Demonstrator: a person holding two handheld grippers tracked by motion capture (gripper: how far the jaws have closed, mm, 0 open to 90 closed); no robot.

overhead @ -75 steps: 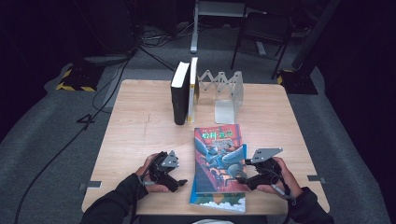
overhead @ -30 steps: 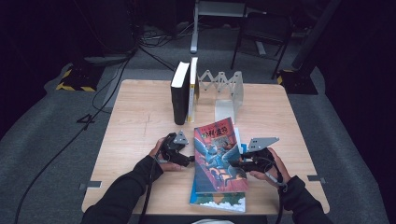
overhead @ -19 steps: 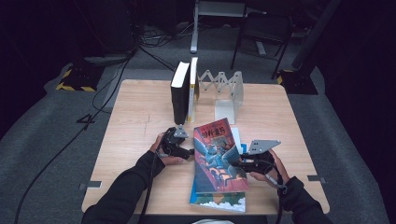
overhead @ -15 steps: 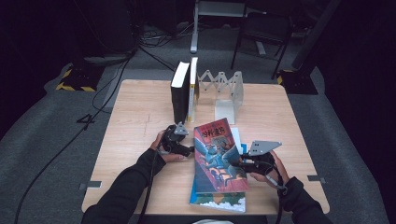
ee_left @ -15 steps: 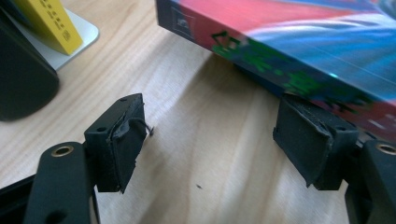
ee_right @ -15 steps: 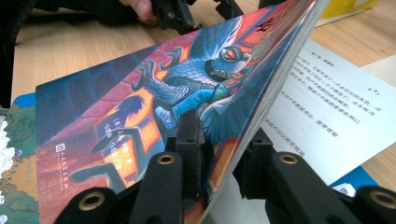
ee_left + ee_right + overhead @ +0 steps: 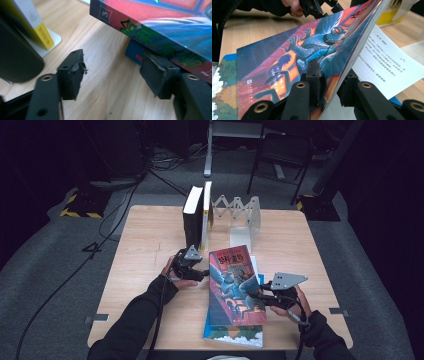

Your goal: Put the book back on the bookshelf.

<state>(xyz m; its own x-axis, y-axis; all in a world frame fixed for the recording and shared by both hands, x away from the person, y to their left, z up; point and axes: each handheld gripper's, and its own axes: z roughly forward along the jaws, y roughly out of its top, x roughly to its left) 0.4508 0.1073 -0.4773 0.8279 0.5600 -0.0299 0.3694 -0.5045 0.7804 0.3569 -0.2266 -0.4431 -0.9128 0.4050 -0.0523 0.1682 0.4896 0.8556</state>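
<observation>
The person is in the middle of lifting the top book (image 7: 235, 285) from a small pile near the front edge of the desk (image 7: 150, 240). The right gripper (image 7: 260, 296) has its fingers (image 7: 313, 75) pressed together on the book's open edge, one on the colourful cover and the other under it, so this edge is raised and a white printed page (image 7: 384, 65) shows below. The spine side lies lower, just above the blue book (image 7: 232, 335) underneath.

The left gripper (image 7: 202, 272) waits at the spine. Its fingers (image 7: 72, 72) stand half wide with nothing between them; they have just been closing, and only bare wood shows in the gap. One finger is just beside the spine, but I cannot tell if it touches.

I think the next move calls for the left fingers to go around the spine and close on it, so that both hands can carry the book without the pages falling open. The grip on the right looks thin, so the book could slip or bend.

At the back of the desk stands a white folding book rack (image 7: 240, 215). It holds a black book (image 7: 191, 220) and a yellow-and-white one (image 7: 207, 215), upright and touching, at its left end. The rest of the rack looks free, probably the place for this book.
</observation>
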